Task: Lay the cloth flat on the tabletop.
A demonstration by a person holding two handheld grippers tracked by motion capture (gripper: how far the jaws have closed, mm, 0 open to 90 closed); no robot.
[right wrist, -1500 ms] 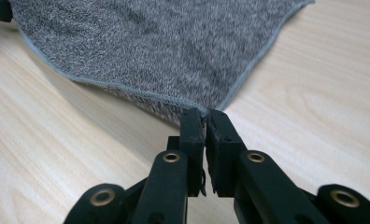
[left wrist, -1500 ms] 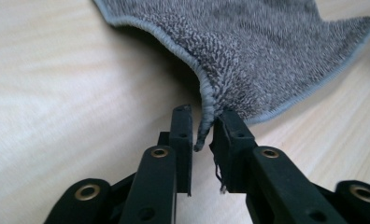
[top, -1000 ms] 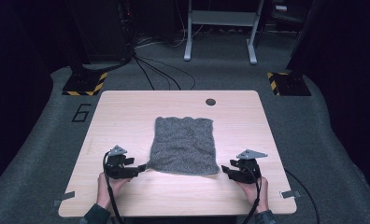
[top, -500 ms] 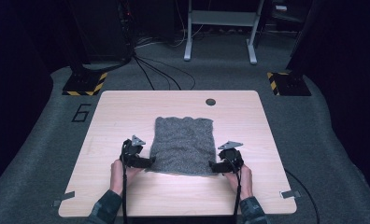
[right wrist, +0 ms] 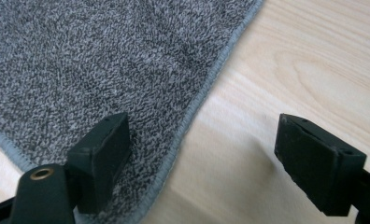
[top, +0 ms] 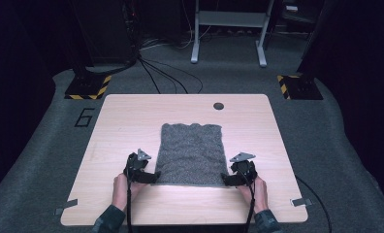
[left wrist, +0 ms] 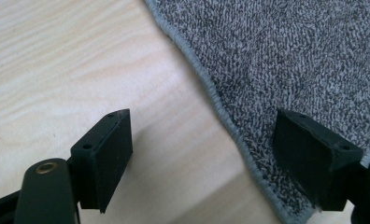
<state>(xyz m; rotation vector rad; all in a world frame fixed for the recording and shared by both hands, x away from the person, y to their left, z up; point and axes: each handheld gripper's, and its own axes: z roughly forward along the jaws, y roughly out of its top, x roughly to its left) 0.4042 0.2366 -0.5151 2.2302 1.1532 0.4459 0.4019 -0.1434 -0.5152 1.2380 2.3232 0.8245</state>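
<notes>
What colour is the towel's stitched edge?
The towel is speckled grey; its stitched edge is a plain lighter grey, clearest in the left gripper view.

digit "6" on grey floor mat [top: 64,141]

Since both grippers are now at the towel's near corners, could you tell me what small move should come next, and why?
Probably close both on the corners: the left gripper and right gripper, jaws just opened, each straddle a hemmed edge of the grey towel, one jaw over cloth, one over the table.
</notes>
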